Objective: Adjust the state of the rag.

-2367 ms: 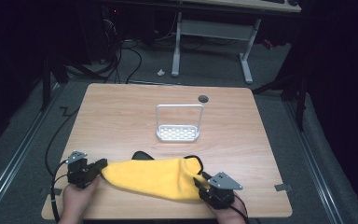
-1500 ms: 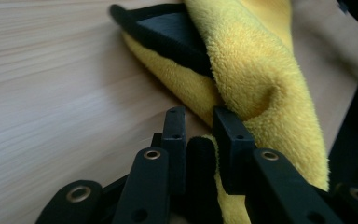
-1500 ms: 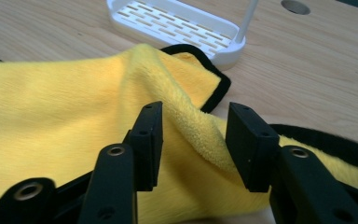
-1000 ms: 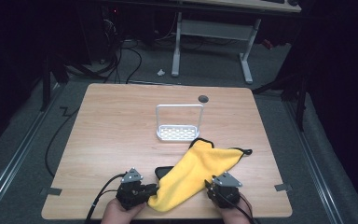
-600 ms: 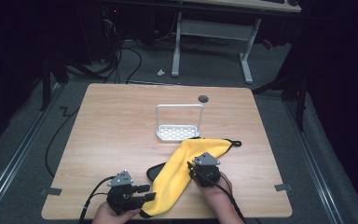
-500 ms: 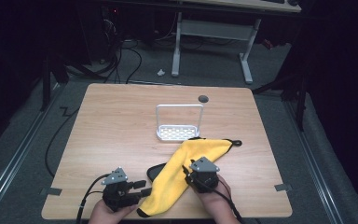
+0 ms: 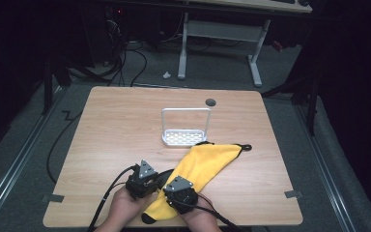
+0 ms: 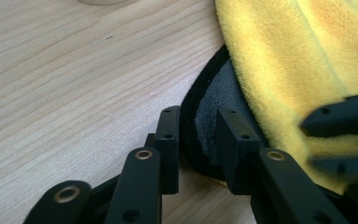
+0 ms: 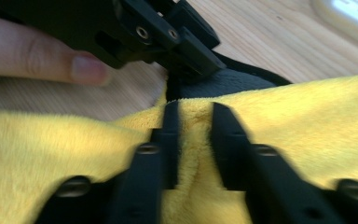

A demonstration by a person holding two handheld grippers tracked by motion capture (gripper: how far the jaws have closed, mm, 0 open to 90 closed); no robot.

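A yellow cloth (image 7: 207,162) with a dark grey underside lies folded in a slanting strip across the table's near half. My left gripper (image 7: 154,181) is at its near left side. In the left gripper view its jaws have just been closing, and the left gripper (image 8: 198,140) pinches the cloth's black-trimmed grey edge (image 8: 209,116). Right beside it my right gripper (image 7: 178,186) has also just been closing, and the right gripper (image 9: 195,135) is shut on a ridge of the yellow pile (image 9: 307,121). The two grippers nearly touch.
A white wire rack (image 7: 186,128) stands just behind the cloth's far end. A round hole (image 7: 210,102) sits near the far edge of the wooden table (image 7: 106,125). Cables trail off the near edge. Desk legs stand on the floor beyond.
My left gripper has moved right and away from the near edge to the cloth. My right gripper has slid left and nearer along the cloth, so both now meet at its near end.
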